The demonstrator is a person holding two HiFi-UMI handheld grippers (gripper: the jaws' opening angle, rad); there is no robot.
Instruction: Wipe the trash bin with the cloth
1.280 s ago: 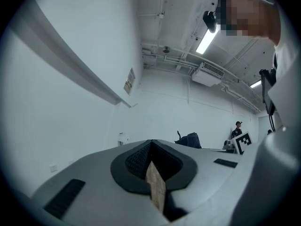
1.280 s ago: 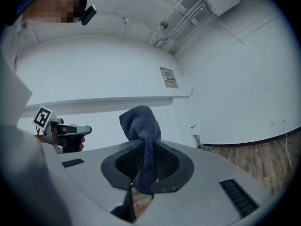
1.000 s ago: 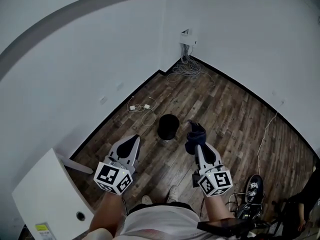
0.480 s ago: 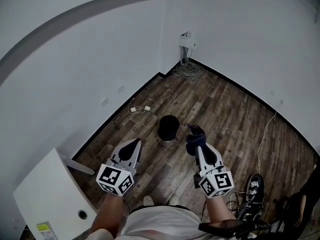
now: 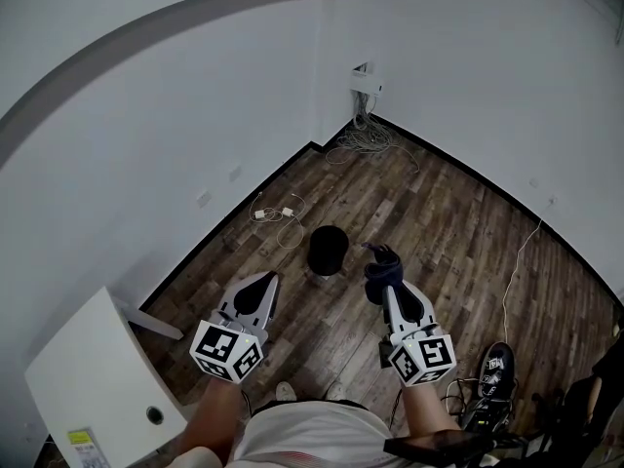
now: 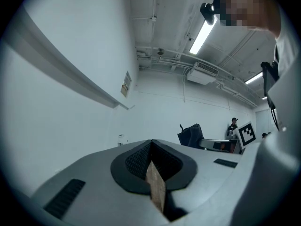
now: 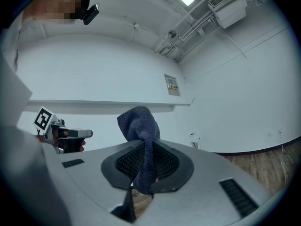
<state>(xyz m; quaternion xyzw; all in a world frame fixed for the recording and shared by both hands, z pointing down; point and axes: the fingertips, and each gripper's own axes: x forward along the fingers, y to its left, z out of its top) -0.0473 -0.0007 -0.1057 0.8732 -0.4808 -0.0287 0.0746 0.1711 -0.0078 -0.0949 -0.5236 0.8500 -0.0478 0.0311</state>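
Observation:
A small black trash bin [image 5: 329, 250] stands upright on the wood floor, ahead of and between my two grippers. My right gripper [image 5: 389, 287] is shut on a dark blue cloth [image 5: 381, 270], which bunches up above the jaws just right of the bin. The right gripper view shows the cloth [image 7: 140, 126] pinched in the right gripper [image 7: 146, 166] and sticking up. My left gripper [image 5: 260, 284] is held left of the bin, apart from it. In its own view the left gripper [image 6: 151, 149] is shut with nothing in it. Both gripper views point upward, so the bin is hidden there.
White walls meet in a corner with a bundle of cables [image 5: 361, 136]. More cables and a plug [image 5: 278, 211] lie near the bin by the left wall. A white table [image 5: 93, 378] is at lower left, and a black shoe [image 5: 493, 367] at lower right.
Both grippers have drifted slightly down in the head view. The cloth stays pinched in the right gripper. The bin has not moved.

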